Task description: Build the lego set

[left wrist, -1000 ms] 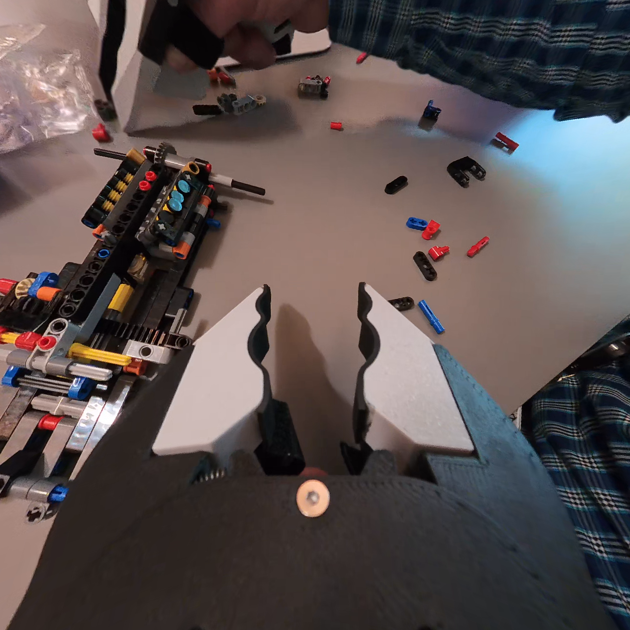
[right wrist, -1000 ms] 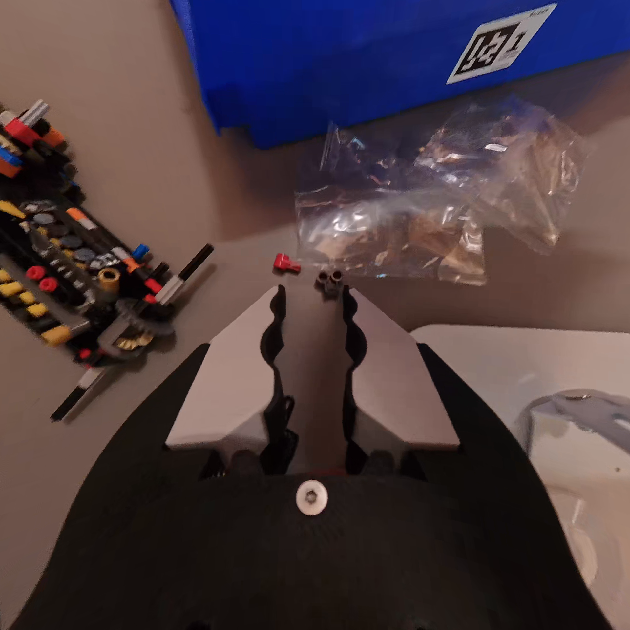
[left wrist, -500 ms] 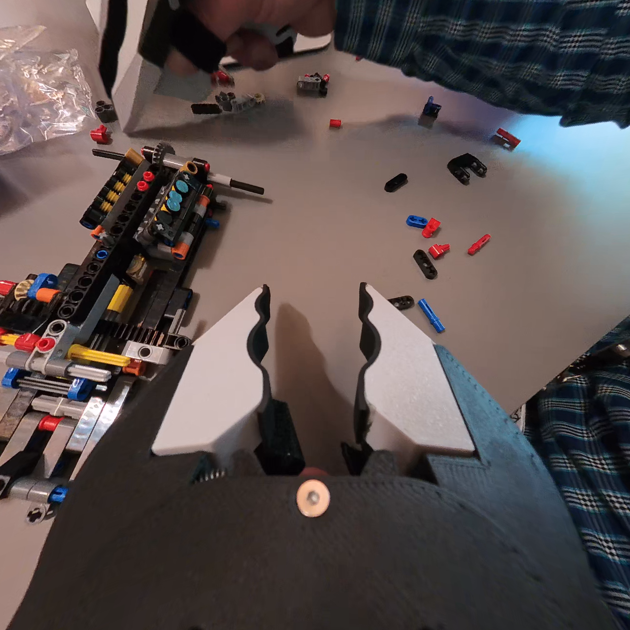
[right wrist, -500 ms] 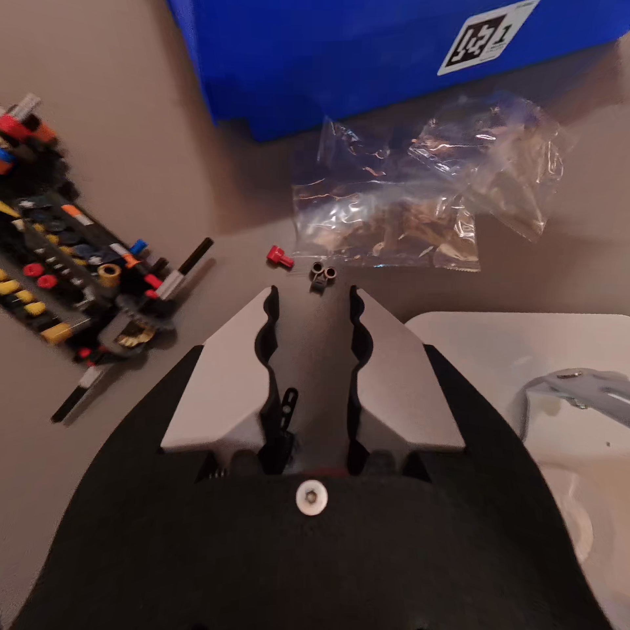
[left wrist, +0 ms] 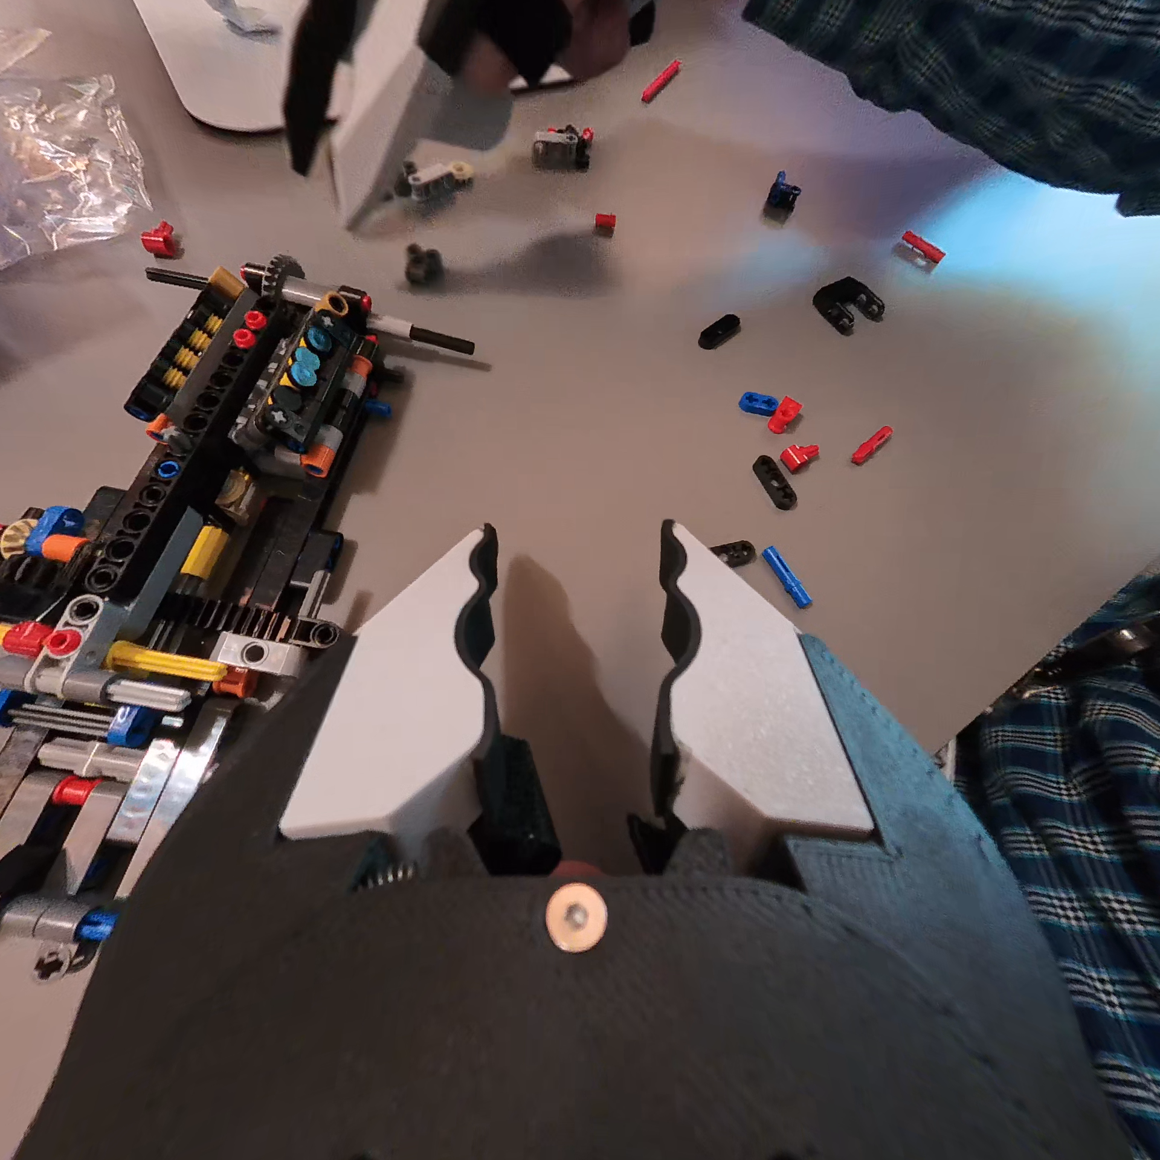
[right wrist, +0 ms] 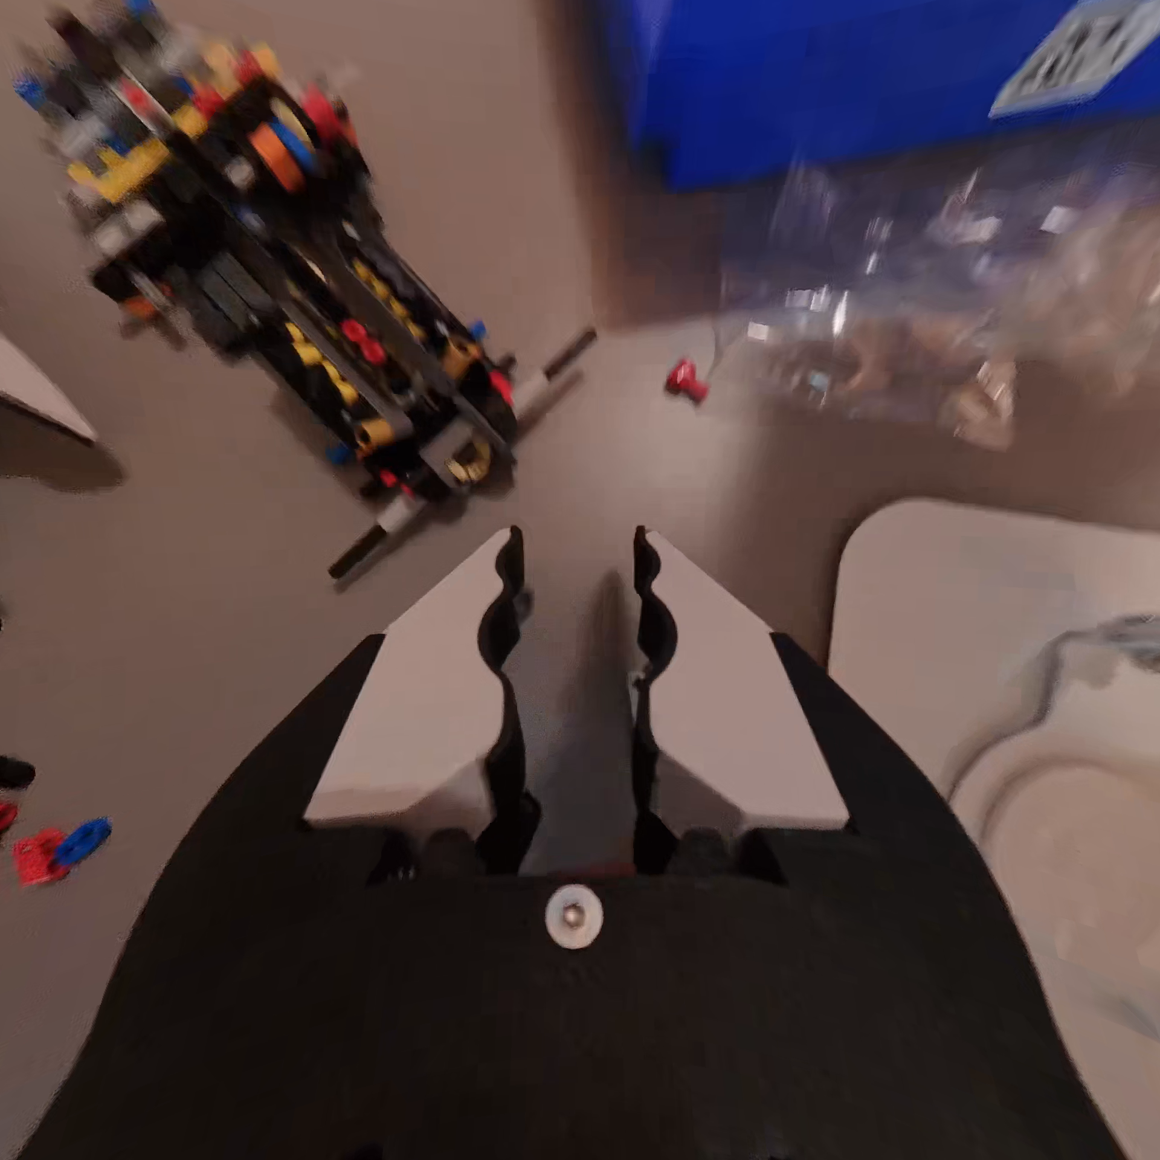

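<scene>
In the left wrist view, the left gripper has not moved: its fingers stand wide apart over bare table and hold nothing. The half-built model lies just beside it on the left, in the same place as a moment ago. What changed is farther away: the right gripper has come nearer, and the small dark connector now lies free on the table just in front of its tips, close to the model's far end.

In the right wrist view, the picture is strongly blurred, so this gripper is moving fast. The right gripper has turned toward the model, and the connector it was aimed at is out of sight. Its fingers are narrowly apart and empty. I judge the pickup is not made yet. The plastic bag sits to the right.
</scene>
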Available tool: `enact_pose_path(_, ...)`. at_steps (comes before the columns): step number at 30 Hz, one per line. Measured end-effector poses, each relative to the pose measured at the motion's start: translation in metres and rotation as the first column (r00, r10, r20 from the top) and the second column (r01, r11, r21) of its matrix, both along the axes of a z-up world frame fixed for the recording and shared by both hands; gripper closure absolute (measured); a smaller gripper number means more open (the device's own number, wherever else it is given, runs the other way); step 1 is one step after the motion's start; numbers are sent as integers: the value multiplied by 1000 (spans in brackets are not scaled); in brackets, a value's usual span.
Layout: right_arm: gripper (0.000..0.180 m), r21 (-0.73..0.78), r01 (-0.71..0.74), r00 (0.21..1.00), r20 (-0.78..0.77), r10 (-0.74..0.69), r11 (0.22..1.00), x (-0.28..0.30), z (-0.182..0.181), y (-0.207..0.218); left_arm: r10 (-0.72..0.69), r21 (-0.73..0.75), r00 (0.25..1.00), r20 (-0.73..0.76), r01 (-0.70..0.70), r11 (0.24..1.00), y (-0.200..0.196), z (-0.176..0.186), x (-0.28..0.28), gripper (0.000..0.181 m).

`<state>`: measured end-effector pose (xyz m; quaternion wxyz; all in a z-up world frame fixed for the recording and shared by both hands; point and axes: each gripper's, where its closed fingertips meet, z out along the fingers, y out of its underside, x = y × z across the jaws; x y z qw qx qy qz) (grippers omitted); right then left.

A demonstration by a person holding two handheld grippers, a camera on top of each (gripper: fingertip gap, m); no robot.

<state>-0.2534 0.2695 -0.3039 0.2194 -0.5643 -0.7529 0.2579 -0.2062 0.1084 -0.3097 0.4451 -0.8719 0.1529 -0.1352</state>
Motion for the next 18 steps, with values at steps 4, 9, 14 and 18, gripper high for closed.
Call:
enact_pose_path(4,154,17,40,999,-8,-40,999,-29,-4,10,7,8,1000,-14,-7,1000,0,0,-1,130)
enact_pose_path(9,143,-16,149,989,16,-149,989,-60,-23,24,11,7,1000,-26,-11,1000,0,-1,-1,129)
enact_pose_path(14,154,-32,182,983,0,-182,983,-68,-23,28,4,0,1000,-8,-4,1000,0,0,0,130)
enact_pose_path(18,167,-50,157,988,-1,-157,986,-69,-22,26,3,5,1000,-13,-3,1000,0,0,0,130)
